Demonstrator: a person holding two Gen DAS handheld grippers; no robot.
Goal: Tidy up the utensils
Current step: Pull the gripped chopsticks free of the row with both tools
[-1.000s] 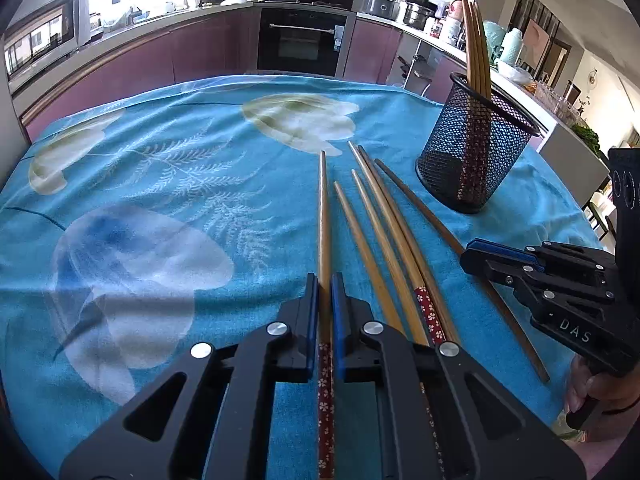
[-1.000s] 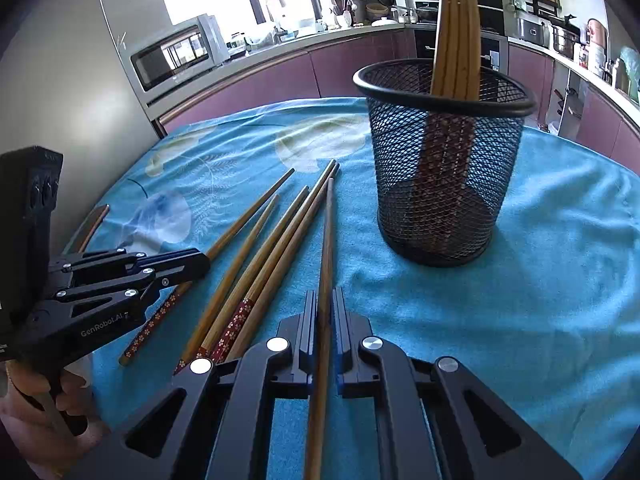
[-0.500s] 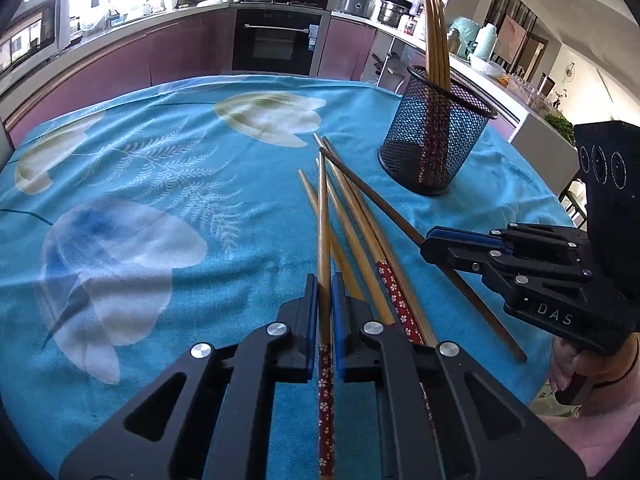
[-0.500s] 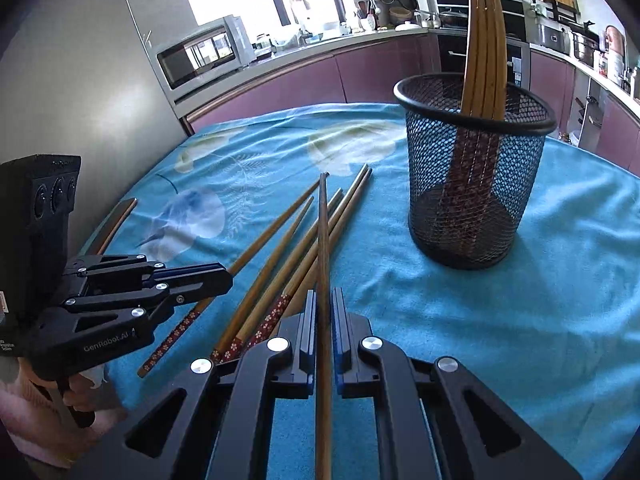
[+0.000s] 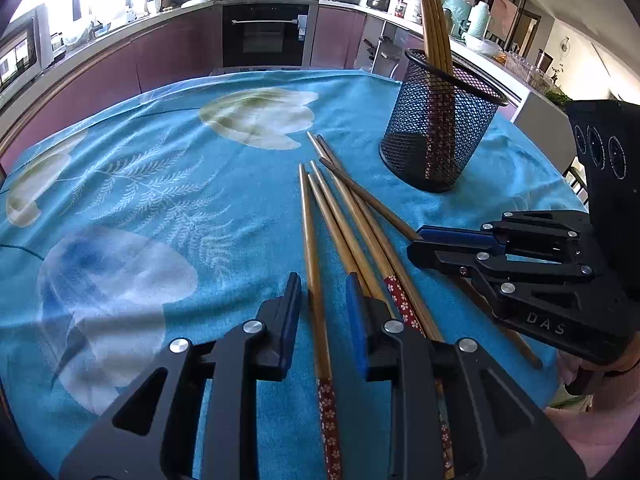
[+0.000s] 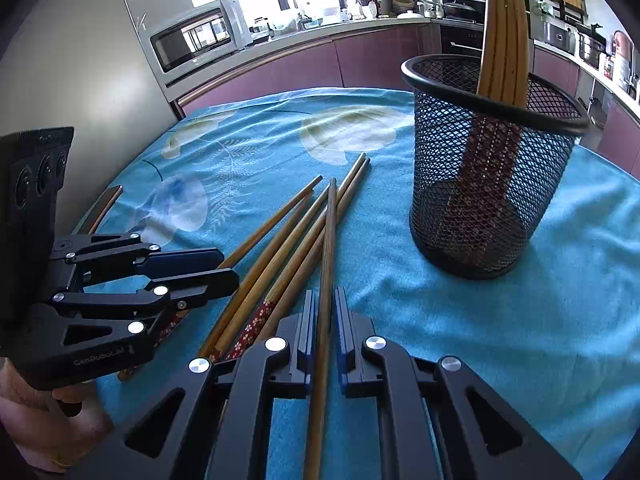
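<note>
The left gripper (image 5: 323,312) stood with its jaws apart, and one chopstick (image 5: 316,288) with a red flowered end lay between them on the blue tablecloth (image 5: 160,184), touching neither finger as far as I could see. The right gripper (image 6: 322,320) had its jaws drawn narrow around a plain brown chopstick (image 6: 327,248); a thin gap seemed to show on each side, so I could not tell if it truly clamped. The tip of this stick pointed away over the others.

The loose chopsticks (image 5: 360,224) lay in a fan near the front edge of the table, their tips toward the mesh holder (image 6: 484,184). The holder stood upright just beside the fan, to its right, with four chopsticks (image 6: 502,32) leaning inside against the far rim. To the left of the fan the cloth was open up to the round table edge, and behind the holder the cloth ran on to the far edge. The two grippers were near each other, one on each side of the fan.

The thick ends of several loose sticks were hidden under the gripper bodies. The bottom parts of the standing chopsticks showed only dimly through the mesh. A dark wooden piece (image 6: 105,204) at the table's left edge was too cut off to name.
</note>
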